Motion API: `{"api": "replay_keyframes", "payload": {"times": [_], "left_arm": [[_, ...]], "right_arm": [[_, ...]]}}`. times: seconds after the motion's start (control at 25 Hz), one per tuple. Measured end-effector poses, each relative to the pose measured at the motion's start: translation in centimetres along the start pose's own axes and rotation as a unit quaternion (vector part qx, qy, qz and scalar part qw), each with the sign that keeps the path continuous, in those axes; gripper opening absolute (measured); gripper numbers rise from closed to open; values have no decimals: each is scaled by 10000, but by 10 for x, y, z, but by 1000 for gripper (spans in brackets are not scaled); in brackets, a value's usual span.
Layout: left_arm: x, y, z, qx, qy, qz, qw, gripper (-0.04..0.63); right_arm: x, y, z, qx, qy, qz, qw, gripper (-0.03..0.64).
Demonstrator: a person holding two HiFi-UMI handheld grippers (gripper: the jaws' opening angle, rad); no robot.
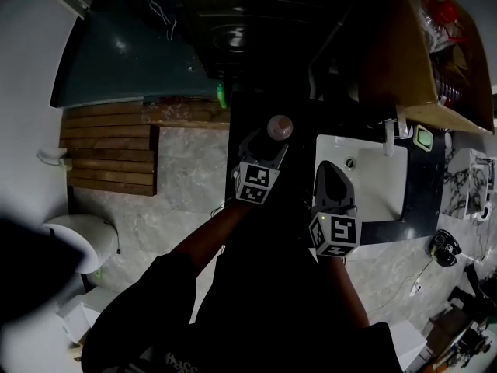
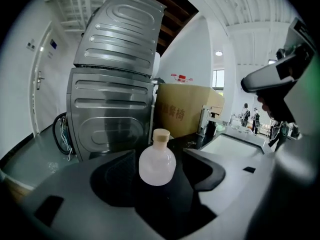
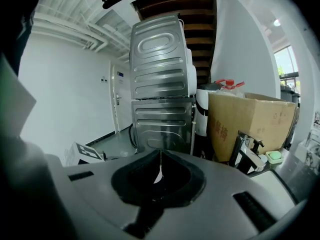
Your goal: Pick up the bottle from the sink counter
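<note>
- left gripper (image 2: 159, 156) stands wide open, the round frosted bottle (image 2: 157, 166) upright between its jaws with a gap on each side.
- right gripper (image 3: 160, 159) is closed on nothing, off to its right.
- the bottle seems to rest on the dark counter (image 2: 184, 139); shadow hides its foot.
- centre the belly between the pads, close squarely below the cap (image 2: 161, 135), then lift straight.

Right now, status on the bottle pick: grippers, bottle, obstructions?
Left gripper open, fingers either side of the bottle, no grip. Right gripper shut, empty. Bottle upright on the dark counter, beside the sink. Nothing in the way.
</note>
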State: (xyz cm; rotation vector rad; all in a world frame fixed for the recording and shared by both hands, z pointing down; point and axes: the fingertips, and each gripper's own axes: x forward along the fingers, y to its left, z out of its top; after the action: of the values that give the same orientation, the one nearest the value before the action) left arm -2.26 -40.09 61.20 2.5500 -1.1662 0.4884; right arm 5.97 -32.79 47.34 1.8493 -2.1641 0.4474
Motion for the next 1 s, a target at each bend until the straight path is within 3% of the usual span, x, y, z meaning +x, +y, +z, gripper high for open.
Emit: {"api": "replay_keyframes", "payload": {"times": [0.2, 0.56, 1.0], "left_arm": [[25, 5, -13, 179, 244, 4, 9995, 306], [58, -2, -22, 311, 559, -370, 9973, 347], [71, -1, -28, 762, 727, -267, 9941, 364]], "right_arm": [[-2, 3, -18, -15, 145, 30, 9999, 38], [-11, -5, -29, 127, 172, 89, 9997, 38], [-22, -3, -29, 204, 45, 242, 9995, 38]]}}
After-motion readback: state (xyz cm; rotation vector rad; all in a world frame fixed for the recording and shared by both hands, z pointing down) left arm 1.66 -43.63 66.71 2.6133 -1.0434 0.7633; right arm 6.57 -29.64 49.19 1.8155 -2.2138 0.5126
